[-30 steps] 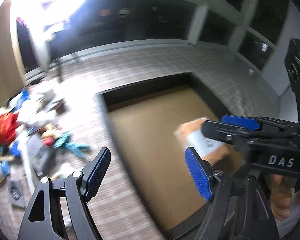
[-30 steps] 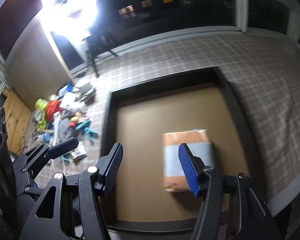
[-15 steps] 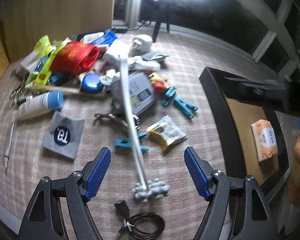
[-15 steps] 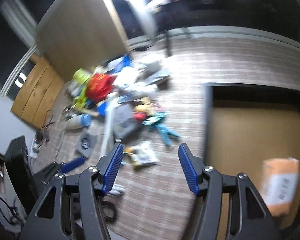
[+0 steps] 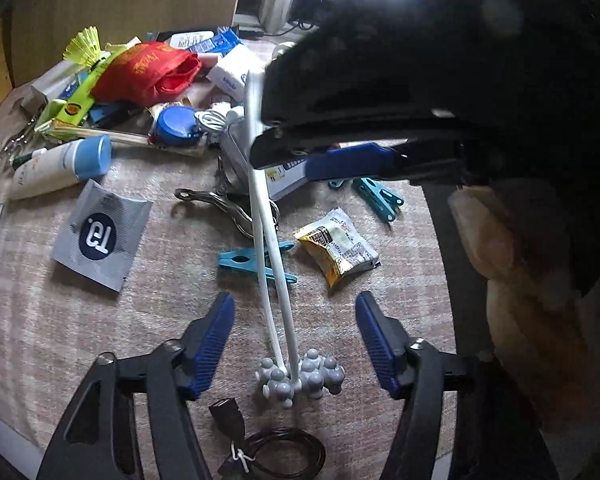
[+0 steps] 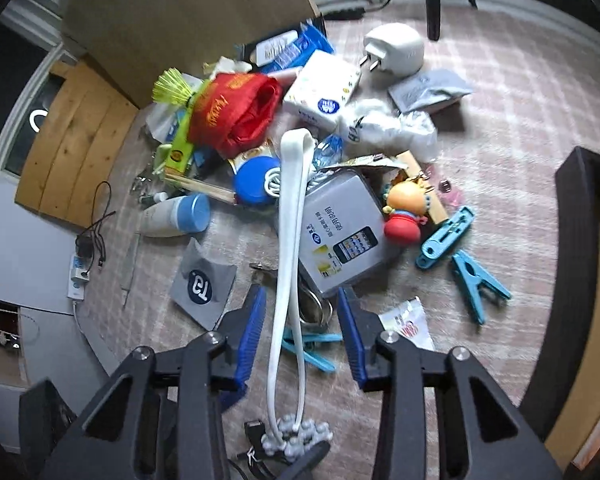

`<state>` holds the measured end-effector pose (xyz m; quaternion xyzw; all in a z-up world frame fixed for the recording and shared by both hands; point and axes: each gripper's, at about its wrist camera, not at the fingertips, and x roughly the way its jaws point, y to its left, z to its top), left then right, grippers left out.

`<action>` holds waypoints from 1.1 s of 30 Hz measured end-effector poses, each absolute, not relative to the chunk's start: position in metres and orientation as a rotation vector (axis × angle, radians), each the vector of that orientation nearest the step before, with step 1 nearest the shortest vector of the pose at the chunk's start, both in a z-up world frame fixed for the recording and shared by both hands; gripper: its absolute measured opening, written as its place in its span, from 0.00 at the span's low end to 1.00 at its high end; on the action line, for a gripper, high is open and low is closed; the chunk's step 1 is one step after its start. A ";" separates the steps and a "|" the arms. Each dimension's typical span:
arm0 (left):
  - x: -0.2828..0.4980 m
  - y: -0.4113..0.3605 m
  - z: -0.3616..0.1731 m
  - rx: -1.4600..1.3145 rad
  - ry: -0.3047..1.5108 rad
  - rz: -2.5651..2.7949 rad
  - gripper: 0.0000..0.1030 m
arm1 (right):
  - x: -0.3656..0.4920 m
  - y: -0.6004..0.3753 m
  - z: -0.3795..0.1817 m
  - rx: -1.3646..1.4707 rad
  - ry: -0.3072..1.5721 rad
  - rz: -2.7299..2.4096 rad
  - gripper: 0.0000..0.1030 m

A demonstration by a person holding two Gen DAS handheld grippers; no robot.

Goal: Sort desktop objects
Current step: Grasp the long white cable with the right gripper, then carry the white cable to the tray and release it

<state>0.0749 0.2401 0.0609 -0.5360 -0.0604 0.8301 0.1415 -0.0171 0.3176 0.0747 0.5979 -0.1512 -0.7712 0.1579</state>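
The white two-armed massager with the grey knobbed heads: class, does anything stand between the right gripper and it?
Nothing visible does. The right gripper is open, its jaws on either side of the white massager's two arms. Only a teal clothespin lies under those arms on the checked cloth, not above them.

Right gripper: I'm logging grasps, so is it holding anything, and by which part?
Nothing is held. The right gripper is open, its fingers either side of the white massager's stems without touching them.
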 end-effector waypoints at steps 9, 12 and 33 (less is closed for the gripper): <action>0.067 0.239 0.046 -1.578 -0.204 2.365 0.05 | -0.033 0.301 0.055 1.765 -0.439 -2.112 0.15; 0.067 0.235 0.049 -1.567 -0.213 2.377 0.04 | -0.035 0.299 0.052 1.770 -0.461 -2.087 0.13; 0.075 0.248 0.119 -1.375 -0.172 2.420 0.04 | -0.024 0.316 0.133 1.556 -0.514 -2.149 0.09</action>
